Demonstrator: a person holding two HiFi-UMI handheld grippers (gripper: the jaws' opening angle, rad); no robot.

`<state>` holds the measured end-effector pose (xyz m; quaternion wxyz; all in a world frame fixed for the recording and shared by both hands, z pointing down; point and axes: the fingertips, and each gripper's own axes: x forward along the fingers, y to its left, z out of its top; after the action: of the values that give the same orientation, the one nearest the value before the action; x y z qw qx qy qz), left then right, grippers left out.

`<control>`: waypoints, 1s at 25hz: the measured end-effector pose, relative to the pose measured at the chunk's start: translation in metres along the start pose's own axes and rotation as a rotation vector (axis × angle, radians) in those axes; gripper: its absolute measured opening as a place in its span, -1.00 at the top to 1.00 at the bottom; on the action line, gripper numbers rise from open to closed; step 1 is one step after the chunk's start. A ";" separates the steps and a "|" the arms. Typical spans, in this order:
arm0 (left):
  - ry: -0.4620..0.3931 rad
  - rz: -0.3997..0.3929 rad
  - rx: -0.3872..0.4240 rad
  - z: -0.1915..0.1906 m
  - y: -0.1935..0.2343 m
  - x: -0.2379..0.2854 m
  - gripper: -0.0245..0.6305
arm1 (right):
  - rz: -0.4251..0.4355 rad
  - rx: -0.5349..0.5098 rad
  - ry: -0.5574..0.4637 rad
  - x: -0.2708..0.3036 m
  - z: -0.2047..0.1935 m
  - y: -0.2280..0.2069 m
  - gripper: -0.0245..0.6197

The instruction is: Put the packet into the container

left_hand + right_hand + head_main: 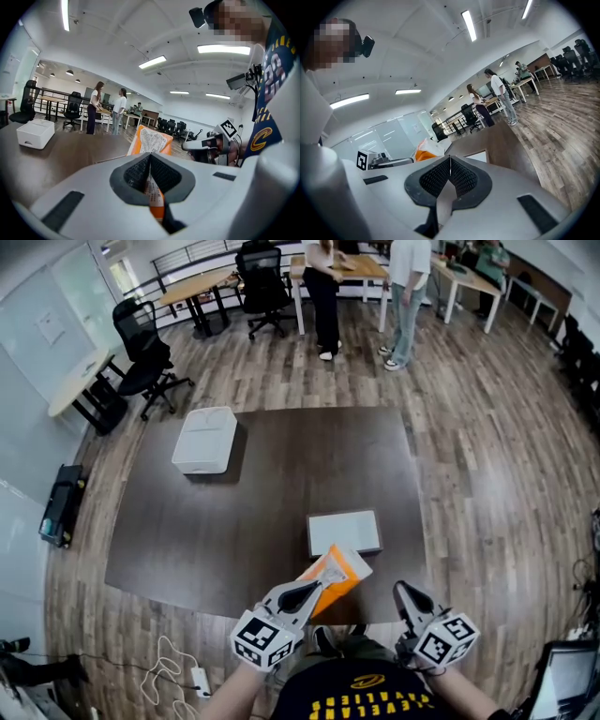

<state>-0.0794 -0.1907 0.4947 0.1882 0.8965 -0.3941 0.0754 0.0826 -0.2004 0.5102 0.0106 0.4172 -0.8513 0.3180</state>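
Note:
My left gripper (317,590) is shut on an orange and white packet (335,578), held up over the near edge of the dark table (281,493). In the left gripper view the packet (151,140) rises between the closed jaws. A white open container (344,532) lies on the table just beyond the packet. A white lidded box (205,439) sits at the far left of the table. My right gripper (405,596) is shut with nothing in it, near the table's front right edge; its own view shows the closed jaws (450,161) and the packet (426,152) to its left.
Two people (323,296) stand by wooden desks beyond the table. Black office chairs (142,357) stand at the far left. A cable (173,662) lies on the wood floor by my left side.

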 end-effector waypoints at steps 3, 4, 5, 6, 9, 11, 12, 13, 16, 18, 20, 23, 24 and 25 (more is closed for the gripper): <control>0.017 0.015 0.031 0.003 0.006 0.017 0.93 | 0.026 -0.020 0.015 0.008 0.009 -0.008 0.89; 0.020 0.020 0.037 0.004 0.007 0.023 0.93 | 0.034 -0.028 0.021 0.011 0.011 -0.011 0.89; 0.025 0.025 0.044 0.005 0.009 0.028 0.93 | 0.043 -0.039 0.028 0.014 0.014 -0.012 0.89; 0.030 0.028 0.052 0.006 0.011 0.032 0.93 | 0.054 -0.051 0.035 0.018 0.016 -0.013 0.89; 0.055 0.033 0.072 0.005 0.017 0.044 0.93 | 0.098 -0.098 0.051 0.031 0.023 -0.011 0.89; 0.081 0.035 0.091 0.003 0.021 0.052 0.93 | 0.128 -0.131 0.067 0.039 0.029 -0.009 0.89; 0.096 0.034 0.099 0.003 0.023 0.057 0.93 | 0.140 -0.147 0.078 0.044 0.032 -0.008 0.89; 0.110 0.031 0.105 0.003 0.025 0.061 0.93 | 0.148 -0.165 0.089 0.049 0.035 -0.007 0.89; 0.157 0.022 0.125 0.004 0.037 0.068 0.93 | 0.149 -0.233 0.111 0.065 0.044 -0.003 0.89; 0.182 0.007 0.134 0.003 0.045 0.072 0.93 | 0.137 -0.275 0.114 0.077 0.047 0.001 0.88; 0.206 -0.012 0.142 0.001 0.053 0.077 0.93 | 0.122 -0.307 0.120 0.087 0.047 0.002 0.80; 0.243 -0.048 0.154 -0.004 0.059 0.089 0.93 | 0.105 -0.356 0.145 0.098 0.040 -0.001 0.65; 0.254 -0.060 0.161 -0.005 0.061 0.093 0.93 | 0.099 -0.375 0.157 0.100 0.037 -0.002 0.62; 0.264 -0.071 0.168 -0.005 0.062 0.097 0.93 | 0.094 -0.390 0.170 0.102 0.035 -0.002 0.60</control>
<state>-0.0593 -0.2926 0.5438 0.1652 0.9047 -0.3262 0.2186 0.0257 -0.2925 0.5124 0.1481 0.3388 -0.9113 0.1812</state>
